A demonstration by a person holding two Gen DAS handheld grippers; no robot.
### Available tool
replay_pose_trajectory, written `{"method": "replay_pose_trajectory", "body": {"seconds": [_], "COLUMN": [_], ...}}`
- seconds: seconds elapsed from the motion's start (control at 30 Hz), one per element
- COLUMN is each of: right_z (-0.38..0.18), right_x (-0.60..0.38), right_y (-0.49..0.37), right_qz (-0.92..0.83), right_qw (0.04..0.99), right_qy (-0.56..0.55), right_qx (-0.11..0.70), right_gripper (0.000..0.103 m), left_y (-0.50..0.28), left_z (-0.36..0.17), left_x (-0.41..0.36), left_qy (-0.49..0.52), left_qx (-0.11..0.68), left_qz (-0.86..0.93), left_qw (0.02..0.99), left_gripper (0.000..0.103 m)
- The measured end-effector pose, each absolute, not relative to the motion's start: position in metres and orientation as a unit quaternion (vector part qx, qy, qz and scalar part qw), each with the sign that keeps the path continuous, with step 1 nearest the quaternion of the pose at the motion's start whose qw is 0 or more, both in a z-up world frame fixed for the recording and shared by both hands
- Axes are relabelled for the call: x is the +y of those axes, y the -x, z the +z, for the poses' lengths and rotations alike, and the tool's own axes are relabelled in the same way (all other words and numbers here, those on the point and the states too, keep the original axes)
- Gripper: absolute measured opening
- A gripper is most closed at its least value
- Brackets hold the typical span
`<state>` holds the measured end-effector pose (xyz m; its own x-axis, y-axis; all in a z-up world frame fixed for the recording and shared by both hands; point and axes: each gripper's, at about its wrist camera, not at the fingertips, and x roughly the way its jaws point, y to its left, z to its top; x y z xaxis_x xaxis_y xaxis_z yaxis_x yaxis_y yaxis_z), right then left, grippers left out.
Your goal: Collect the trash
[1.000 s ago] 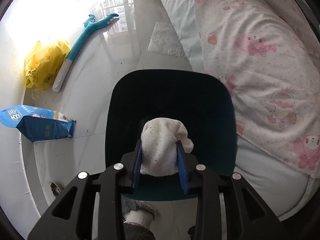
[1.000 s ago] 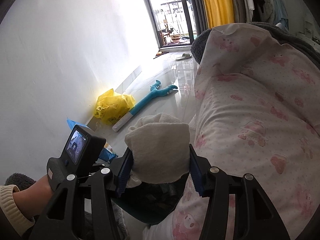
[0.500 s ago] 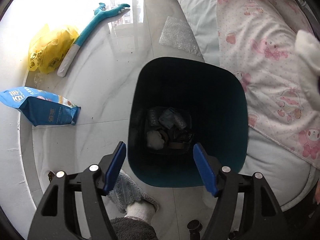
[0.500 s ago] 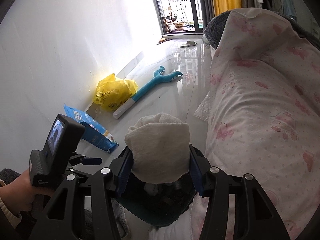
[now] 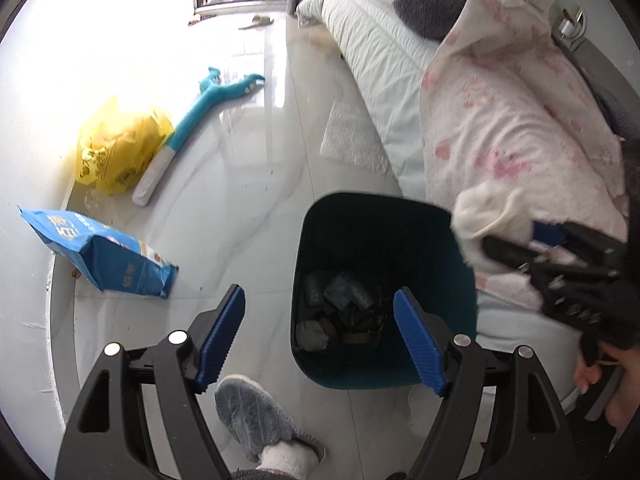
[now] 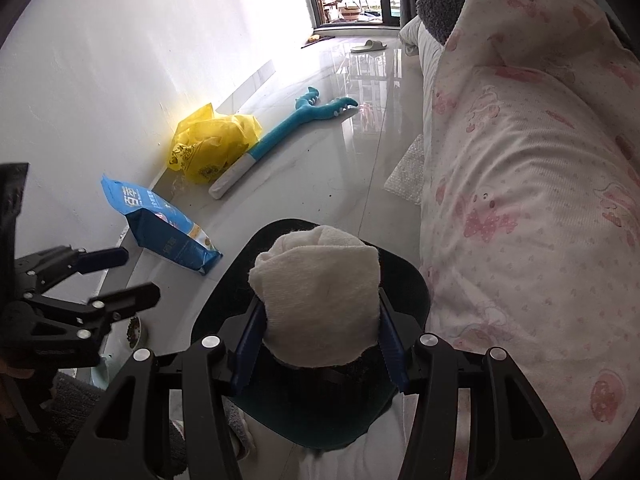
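Observation:
A dark teal bin stands on the floor beside the bed, with several wrappers and a pale wad at its bottom. My left gripper hangs above the bin's near edge. Its jaws are opening and nothing is between them. My right gripper is shut on a rolled white cloth right over the bin. In the left wrist view the right gripper and the cloth sit at the bin's right rim. The right wrist view has the left gripper at far left.
A blue food bag, a yellow plastic bag and a teal toy stick lie along the white wall. Bubble wrap lies by the bed with its pink-print quilt. A person's grey slipper is beside the bin.
My left gripper let go of its white wad, which dropped into the bin, then spread its jaws and pulled up and back. My right gripper came down over the bin with its cloth.

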<state>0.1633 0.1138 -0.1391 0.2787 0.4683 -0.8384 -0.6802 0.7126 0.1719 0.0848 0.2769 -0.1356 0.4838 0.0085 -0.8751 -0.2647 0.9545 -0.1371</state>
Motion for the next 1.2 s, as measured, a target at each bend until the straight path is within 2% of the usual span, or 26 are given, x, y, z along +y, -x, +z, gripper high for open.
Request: {"method": "replay_pose_trajectory", "body": {"seconds": [0.37,0.47,0.67,0.73,0.93,1.0,1.13,1.2], "right_z": [-0.176,-0.186,-0.194,-0.192,-0.177,-0.166,-0.133,-0.119], "right_x": [0.144,0.15,0.154,0.154,0.148,0.141,0.118,0.104], "right_y": [-0.159,-0.158,-0.156,-0.155,-0.147,-0.144,-0.136,-0.131], "right_qz": [0.344,0.343,0.336,0.338,0.35,0.352,0.357,0.355], "right_qw": [0.768,0.759,0.75,0.75,0.758,0.767,0.794,0.807], "right_qy": [0.153,0.164,0.173,0.176,0.18,0.178,0.14,0.13], "right_qx": [0.518,0.528,0.543,0.541,0.52,0.507,0.472,0.454], "right_gripper": [0.055,0.059,0.076,0.08,0.082,0.083,0.09,0.091], "left_y": [-0.07,-0.066,-0.056,-0.052,-0.045,-0.041,-0.039,-0.035], "left_z": [-0.079,-0.064,-0.038,-0.029,-0.008,-0.001,0.012,0.016], "left_x": [0.28,0.275,0.258,0.253,0.24,0.233,0.218,0.211], "left_qy": [0.121,0.108,0.078,0.069,0.06,0.058,0.042,0.044], "left_qx": [0.392,0.36,0.301,0.286,0.242,0.229,0.21,0.204], "left_qz": [0.067,0.068,0.06,0.054,0.049,0.049,0.06,0.064], "left_qw": [0.91,0.924,0.948,0.954,0.967,0.97,0.975,0.976], "left_gripper": [0.081,0.081,0.082,0.083,0.089,0.092,0.095,0.095]}}
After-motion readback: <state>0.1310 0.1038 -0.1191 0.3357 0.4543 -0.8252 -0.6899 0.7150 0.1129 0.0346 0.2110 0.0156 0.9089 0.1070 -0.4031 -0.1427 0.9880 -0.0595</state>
